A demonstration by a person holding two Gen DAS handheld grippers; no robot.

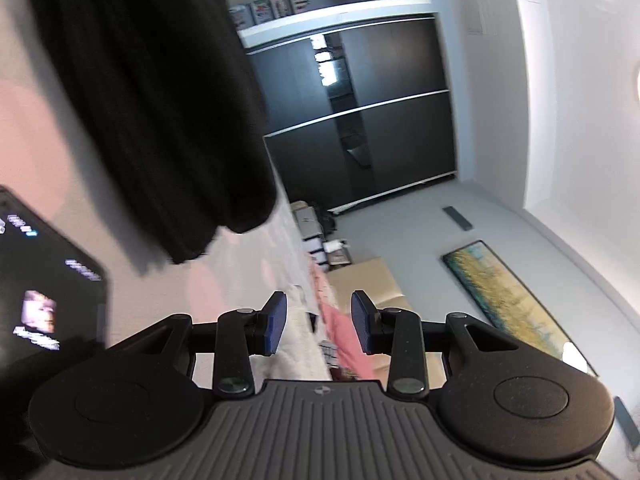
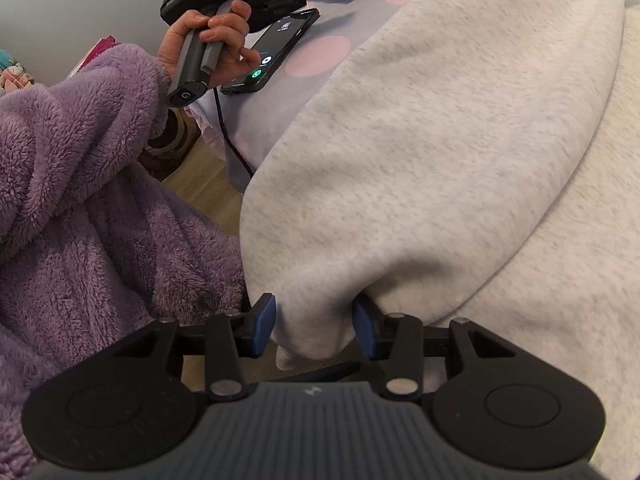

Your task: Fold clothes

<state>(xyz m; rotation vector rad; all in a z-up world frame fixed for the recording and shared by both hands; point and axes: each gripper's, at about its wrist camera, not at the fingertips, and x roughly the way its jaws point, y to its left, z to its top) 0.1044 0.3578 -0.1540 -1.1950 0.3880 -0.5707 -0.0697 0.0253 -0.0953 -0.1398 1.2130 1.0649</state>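
The right gripper (image 2: 314, 330) is pinching a bunched fold of the grey sweatshirt (image 2: 440, 152) at the bottom centre of its frame, both blue pads pressing into the fleece. The rest of the sweatshirt is spreading up and to the right across the dotted bedsheet (image 2: 320, 56), and its near edge is drooping over the side of the bed at the lower middle.

In the upper left of that same view, a hand (image 2: 208, 44) is gripping the handle of the left gripper, one finger stretching toward the phone (image 2: 276, 52) lying on the sheet. The purple fleece sleeve (image 2: 80, 120) is filling the left side.

Switching to the left view: the left gripper (image 1: 320, 326) is standing spread with nothing between its pads, looking sideways at dark cabinets (image 1: 360, 120). A black garment (image 1: 152, 100) is sitting in the upper left, blurred, so I cannot say whether it is already folded.

For this fold to go well, the right pinch probably needs a flatter bite, since a thick wad tends to drag the cloth crooked. The free gripper should be taking the matching corner before anything is lifted, so the edge is travelling straight and landing square on the body of the sweatshirt.
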